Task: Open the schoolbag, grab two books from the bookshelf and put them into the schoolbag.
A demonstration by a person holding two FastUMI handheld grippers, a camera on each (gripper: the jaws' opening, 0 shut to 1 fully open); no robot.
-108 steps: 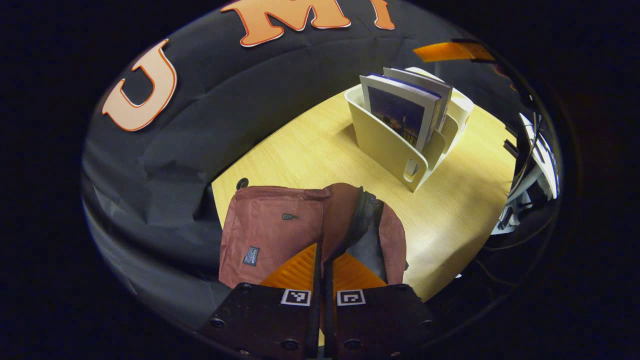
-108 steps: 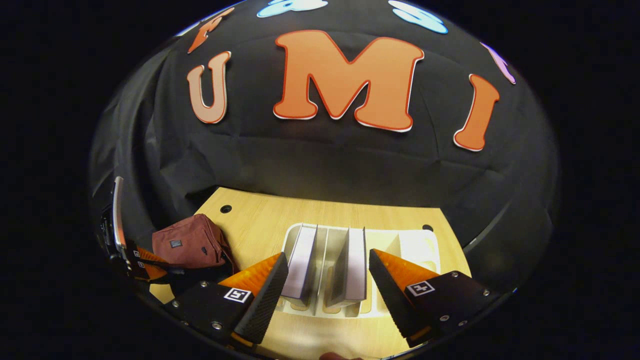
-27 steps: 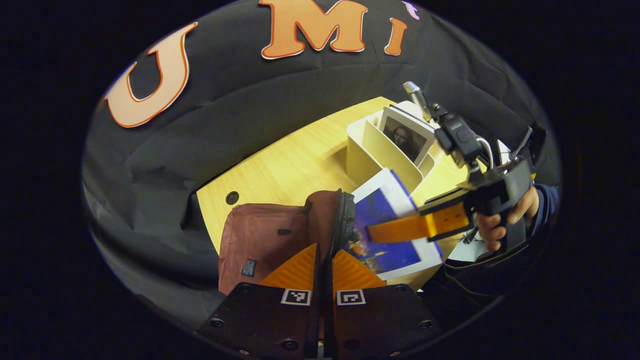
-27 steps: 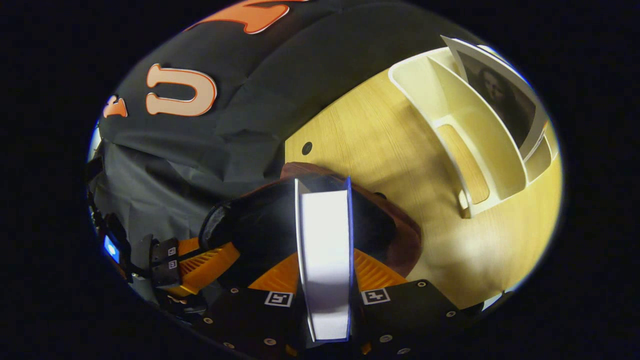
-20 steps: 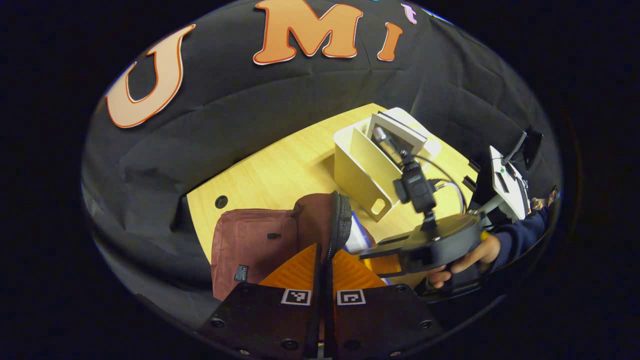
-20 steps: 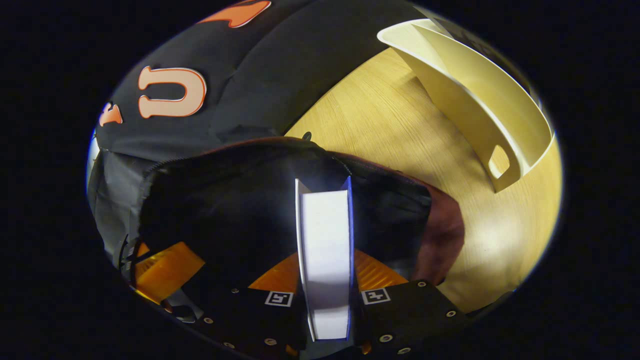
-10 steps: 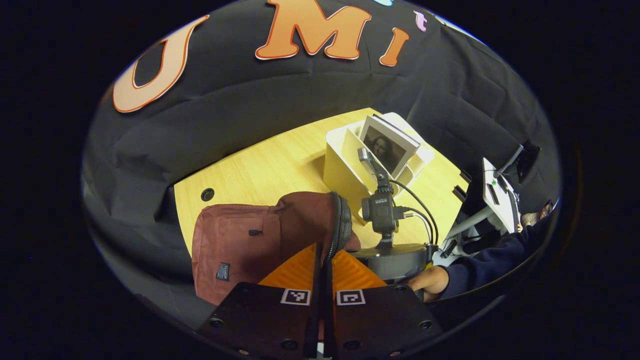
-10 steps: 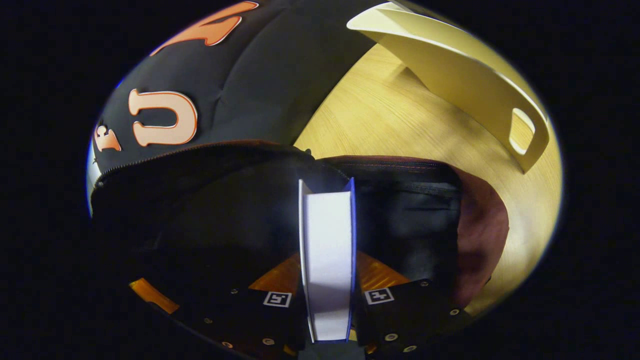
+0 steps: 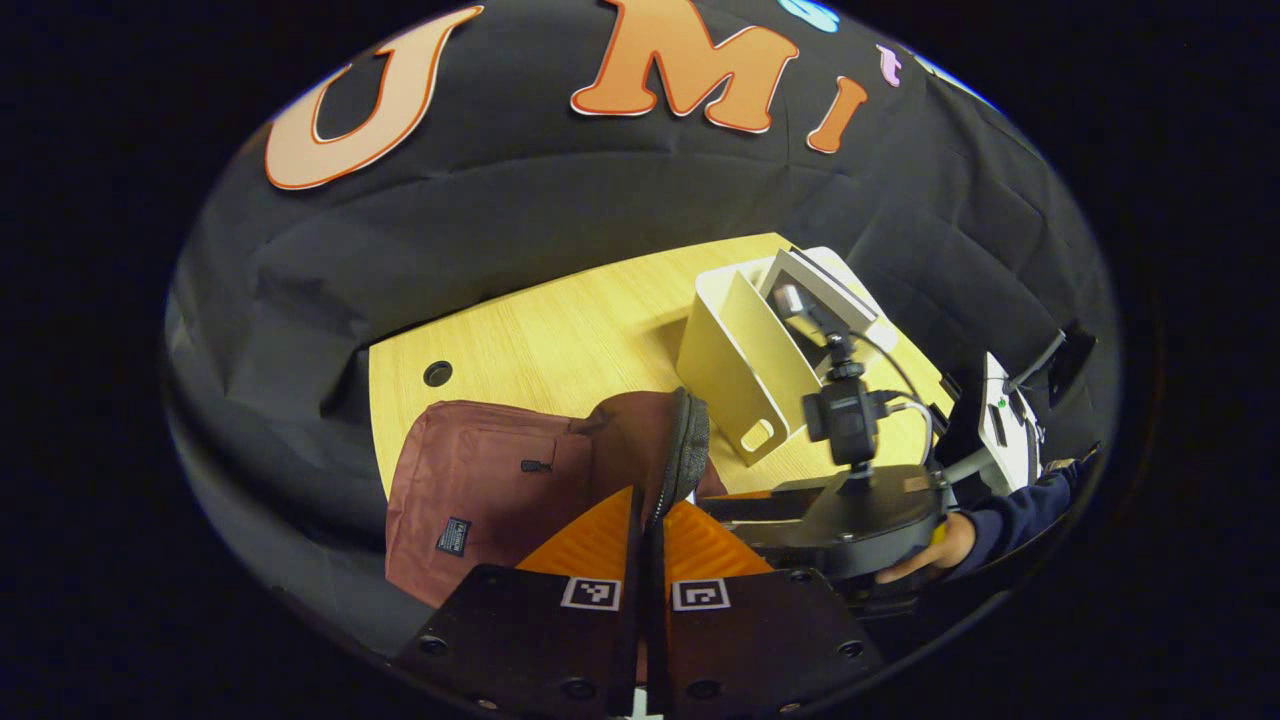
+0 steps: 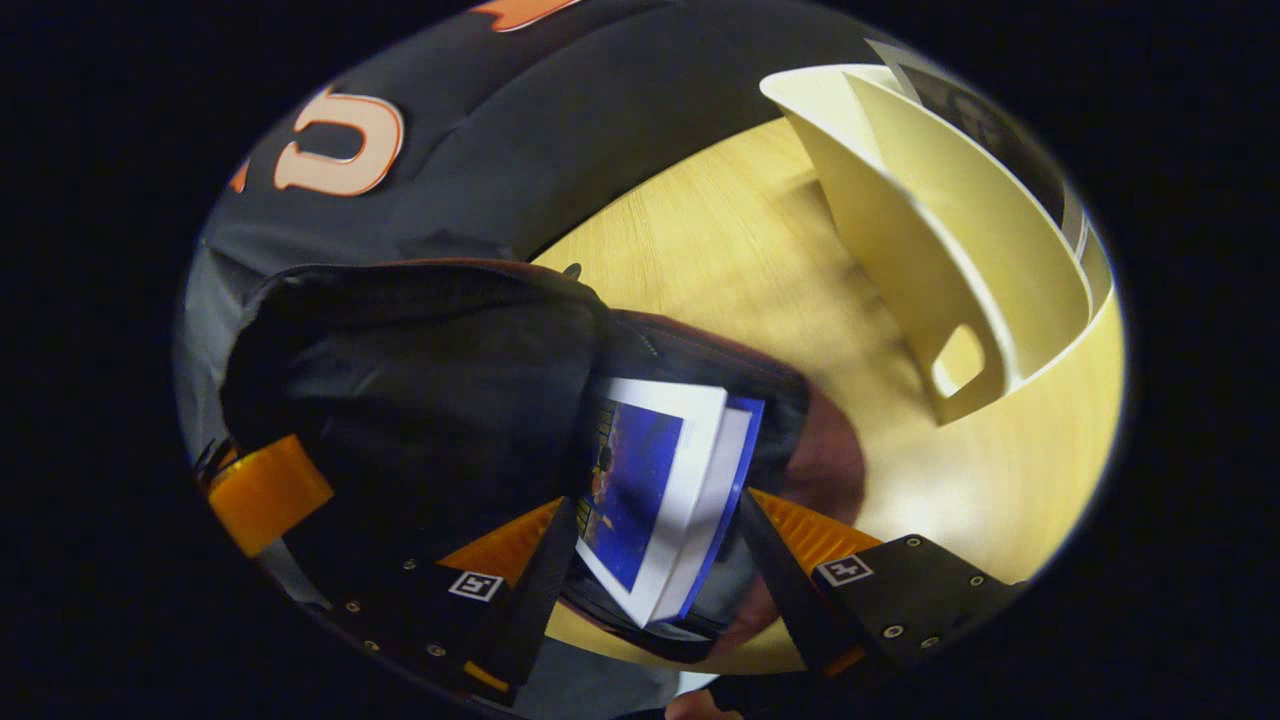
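My right gripper [image 10: 650, 560] stands spread, fingers apart from the blue book [image 10: 655, 495] lying in the schoolbag [image 10: 420, 380] mouth. My left gripper [image 9: 647, 520] pinches the schoolbag's zipper edge [image 9: 685, 450]. The bookshelf [image 9: 745, 370] stands just beyond.

book [image 10: 650, 490]: far end sunk in the dark schoolbag [image 10: 420, 380] mouth, hidden | schoolbag inside: too dark to tell | bookshelf [image 10: 930, 230]: far right part cut by the edge, blurred | second book [image 9: 815, 285] in bookshelf: partly behind the right gripper's camera | hand [image 9: 925, 555]: mostly behind that gripper's body
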